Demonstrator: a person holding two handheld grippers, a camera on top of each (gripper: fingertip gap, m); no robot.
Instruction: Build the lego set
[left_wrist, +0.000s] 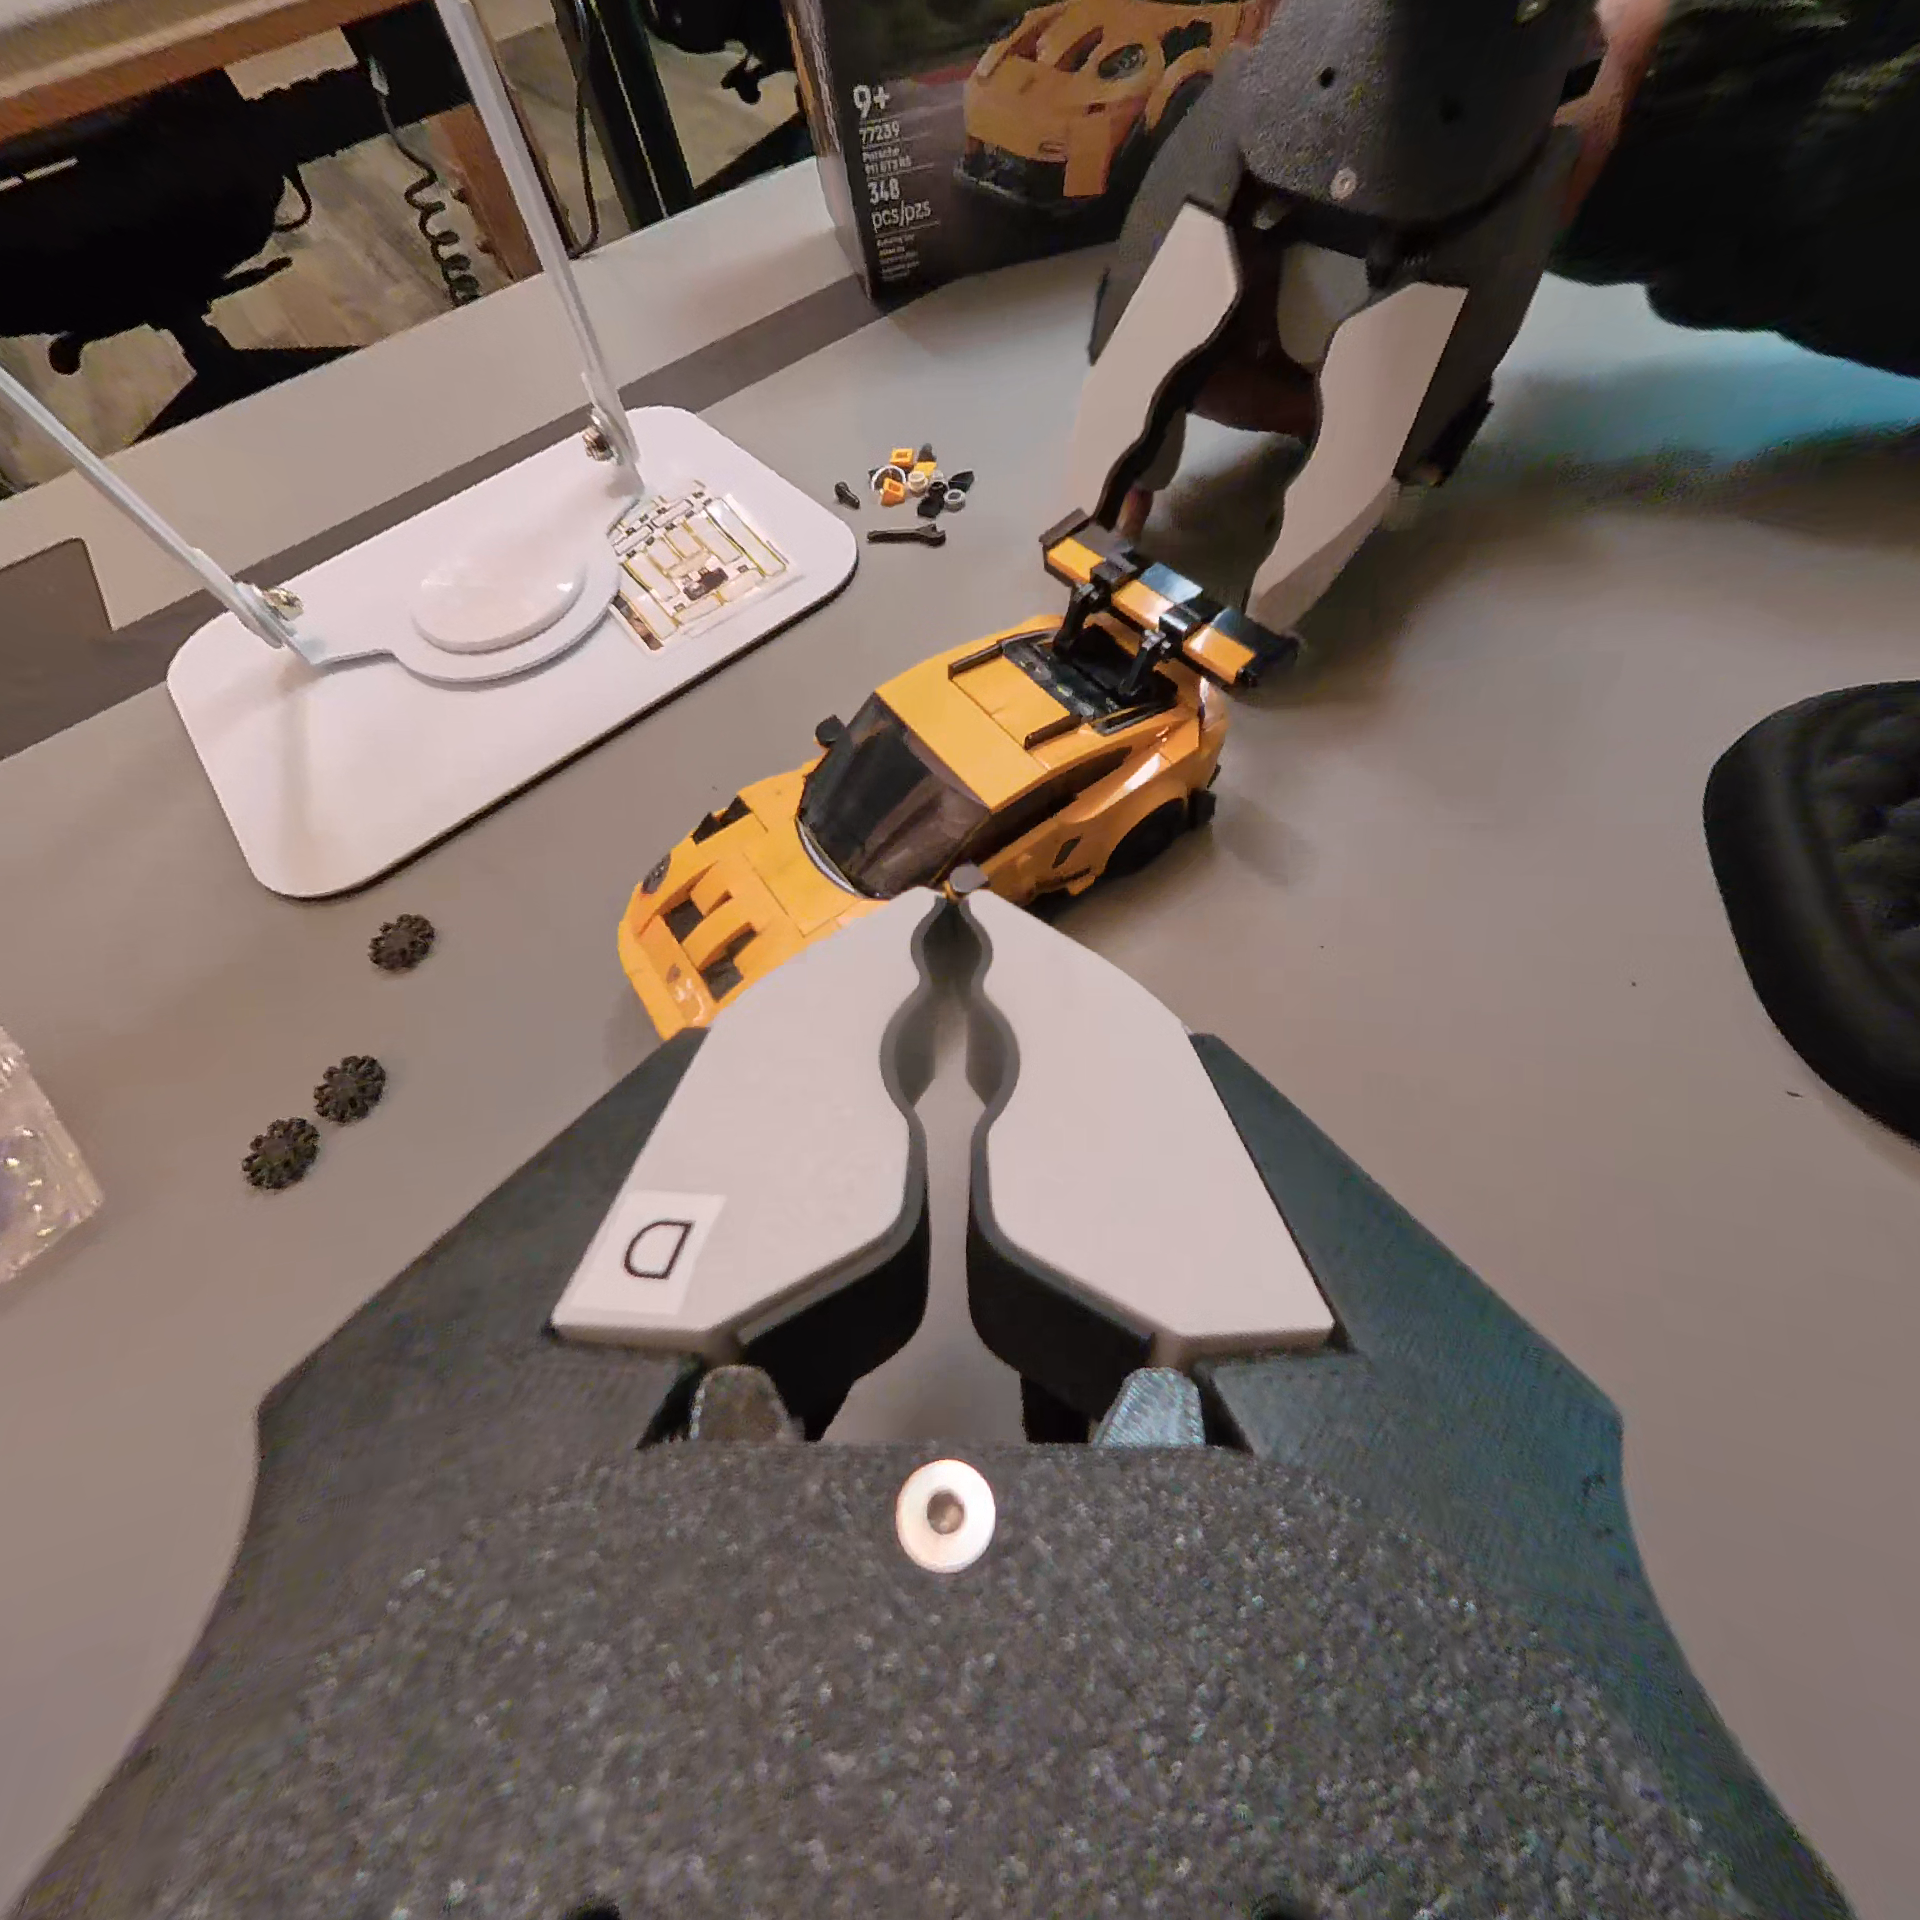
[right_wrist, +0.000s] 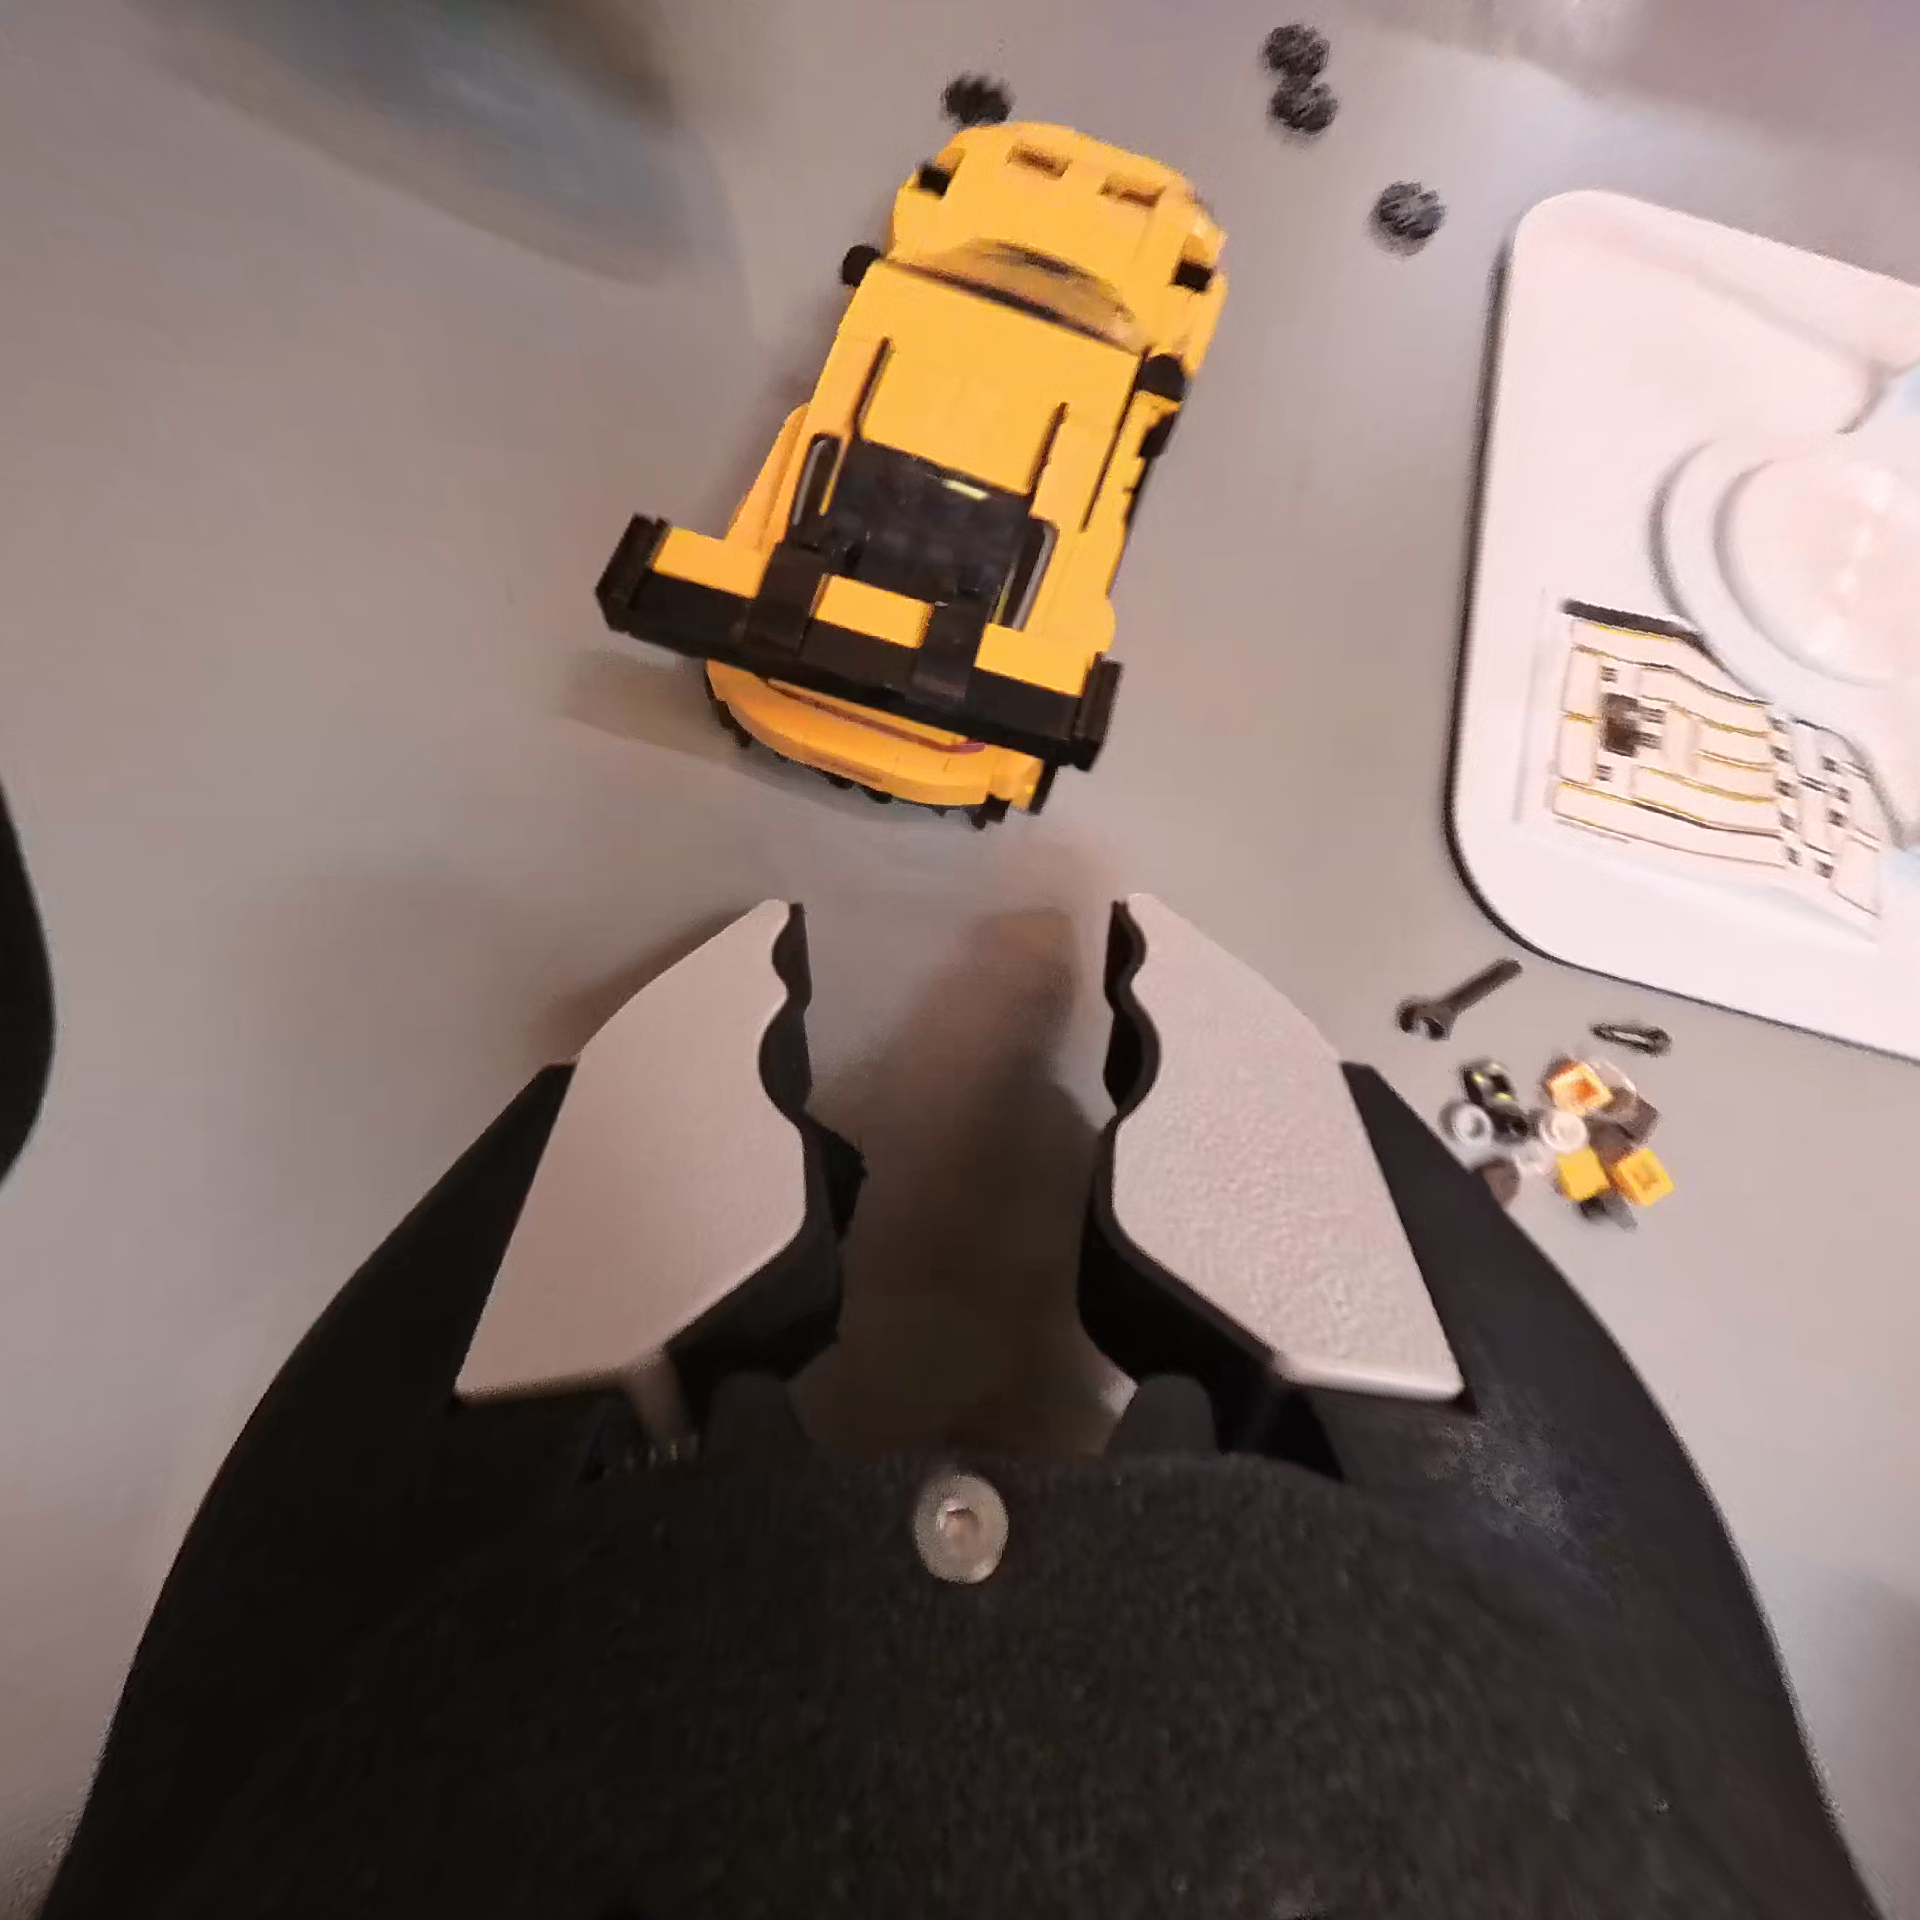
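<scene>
From my left wrist view, the yellow lego car (left_wrist: 935, 800) sits on the grey table (left_wrist: 1403, 1039), and I place everything else by it. My left gripper (left_wrist: 951, 906) is right at the car's near flank beside the windscreen, its fingers pinched together on a tiny dark piece (left_wrist: 968, 881) at the tips; I cannot tell whether that piece already belongs to the car. My right gripper (right_wrist: 951, 914) hangs just behind the car's tail, beyond the black-and-yellow rear wing (right_wrist: 862, 649), jaws spread wide with nothing between them. Off the car's nose lie three loose black wheel rims (left_wrist: 348, 1088). To the car's one side stands a white lamp base (left_wrist: 499, 665) with a sticker sheet (left_wrist: 691, 566) on it, and just beside that base a small heap of spare bricks (left_wrist: 914, 483) with a little black wrench (left_wrist: 906, 535). Behind the car's tail, farther back, stands the set's box (left_wrist: 987, 156).
</scene>
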